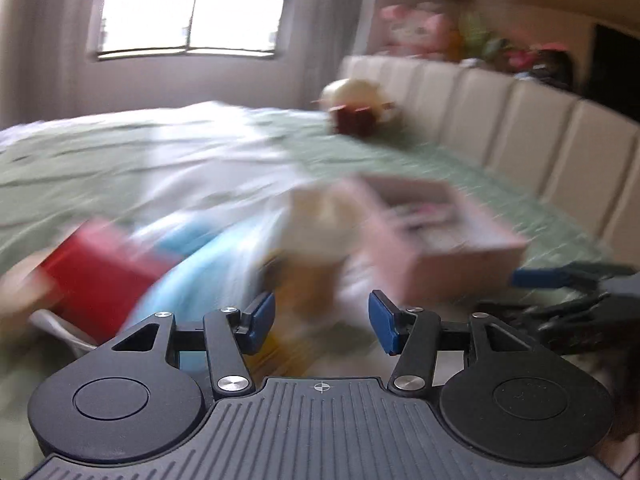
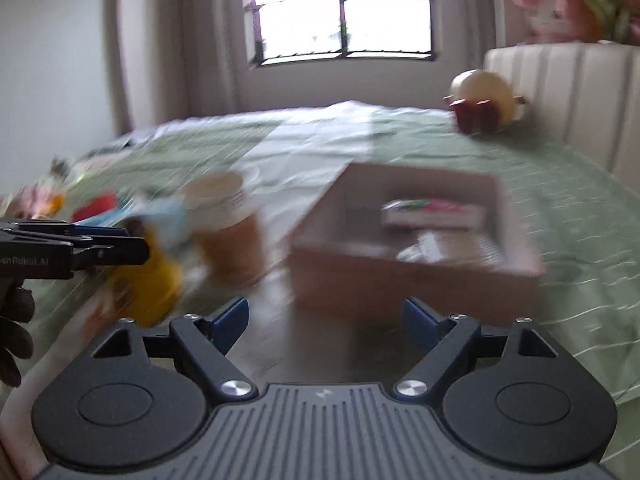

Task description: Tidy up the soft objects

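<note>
Matt cardboard box point(image 2: 416, 276) on wrinkled green cloth bedsheet point(image 2: 560, 176); padded, smooth headboard point(image 1: 520, 120).

A bed point(image 2: 560, 208) under a pale green cover bears everything, with a white sheet point(image 2: 304, 148) lying across its middle toward twelve o'clock. Near the centre of the right wrist view a shallow pink box point(image 2: 416, 280) sits on the cover, and at about nine o'clock from it lies a blurred cluster of soft toys point(image 2: 224, 232) in tan, yellow, light blue and red. Well apart, at one o'clock by the padded headboard point(image 2: 580, 92), rests a round cream and dark red plush point(image 2: 480, 104).
</note>
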### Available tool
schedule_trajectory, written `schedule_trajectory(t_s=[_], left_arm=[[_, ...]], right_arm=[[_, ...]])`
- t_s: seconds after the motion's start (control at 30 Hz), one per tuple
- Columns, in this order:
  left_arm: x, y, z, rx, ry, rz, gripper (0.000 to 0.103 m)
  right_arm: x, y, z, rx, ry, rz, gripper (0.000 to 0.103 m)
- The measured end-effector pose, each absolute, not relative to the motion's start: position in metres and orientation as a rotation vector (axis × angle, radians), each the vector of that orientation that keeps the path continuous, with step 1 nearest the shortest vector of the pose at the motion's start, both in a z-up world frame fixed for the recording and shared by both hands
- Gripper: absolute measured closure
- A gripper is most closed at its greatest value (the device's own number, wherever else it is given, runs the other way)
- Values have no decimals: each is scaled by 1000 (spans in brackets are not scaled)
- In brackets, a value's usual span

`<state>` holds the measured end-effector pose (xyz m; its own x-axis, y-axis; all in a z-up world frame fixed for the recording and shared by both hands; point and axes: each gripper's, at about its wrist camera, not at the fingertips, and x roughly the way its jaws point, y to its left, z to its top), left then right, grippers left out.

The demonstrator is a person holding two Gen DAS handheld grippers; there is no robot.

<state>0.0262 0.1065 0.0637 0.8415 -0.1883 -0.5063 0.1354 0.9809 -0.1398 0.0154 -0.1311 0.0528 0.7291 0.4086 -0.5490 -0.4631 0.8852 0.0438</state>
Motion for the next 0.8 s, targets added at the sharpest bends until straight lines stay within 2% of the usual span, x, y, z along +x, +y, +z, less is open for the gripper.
schedule_trajectory(t_s=[0.17, 0.4, 0.53, 0.63, 0.8], left_arm=[[-13, 156, 49, -51, 570, 21, 47], [-68, 232, 52, -220, 512, 121, 47], [-93, 250, 53, -307, 475, 82, 47], [-101, 255, 53, -344, 453, 50, 47], [-104, 248, 47, -375, 441, 4, 47]], right_arm=[[-10, -69, 44, -170, 615, 583, 18], [-27, -11, 68, -201, 569, 661, 18], [-9, 14, 103, -83, 548, 646, 18], [21, 43, 121, -40, 604, 560, 18], [72, 87, 113, -94, 713, 431, 19]])
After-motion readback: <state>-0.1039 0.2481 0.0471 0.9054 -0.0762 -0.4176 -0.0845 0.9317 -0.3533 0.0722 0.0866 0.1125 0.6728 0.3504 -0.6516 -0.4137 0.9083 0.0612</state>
